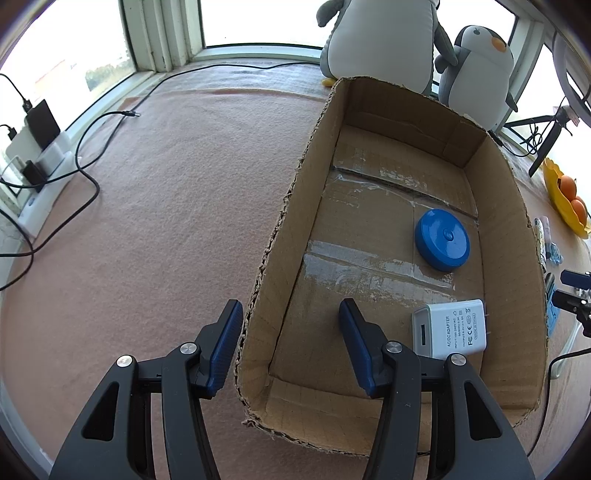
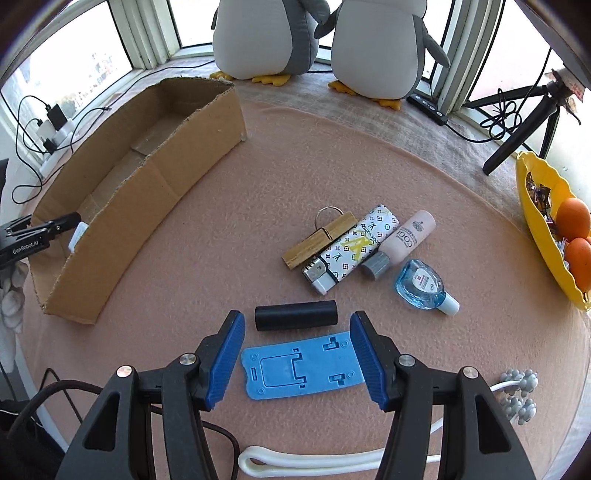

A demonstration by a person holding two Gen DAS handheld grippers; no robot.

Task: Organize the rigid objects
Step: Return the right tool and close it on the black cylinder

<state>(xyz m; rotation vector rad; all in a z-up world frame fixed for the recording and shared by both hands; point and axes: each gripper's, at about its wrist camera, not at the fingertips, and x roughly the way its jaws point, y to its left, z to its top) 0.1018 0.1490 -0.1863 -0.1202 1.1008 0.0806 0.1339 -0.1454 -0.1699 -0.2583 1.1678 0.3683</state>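
Observation:
An open cardboard box (image 1: pixel 513 236) holds a blue round disc (image 1: pixel 441 239) and a white AC adapter (image 1: pixel 450 328). My left gripper (image 1: pixel 291 325) is open and empty, straddling the box's near left wall. The box (image 2: pixel 147 192) also shows at the left of the right wrist view. My right gripper (image 2: pixel 297 336) is open and empty, its fingers on either side of a blue flat phone stand (image 2: pixel 301 365). A black cylinder (image 2: pixel 296 315) lies just beyond it. Further on lie a wooden clip with a ring (image 2: pixel 317 240), a patterned lighter (image 2: pixel 351 249), a pink tube (image 2: pixel 402 242) and a small blue bottle (image 2: pixel 424 288).
Two plush penguins (image 2: pixel 317 33) stand by the window. A yellow bowl (image 2: pixel 535 229) with oranges sits at the right edge. A black tripod (image 2: pixel 524 122) and cables stand at the back right. A power strip with chargers (image 1: pixel 40 147) lies at the left. A white cord (image 2: pixel 314 461) lies in front.

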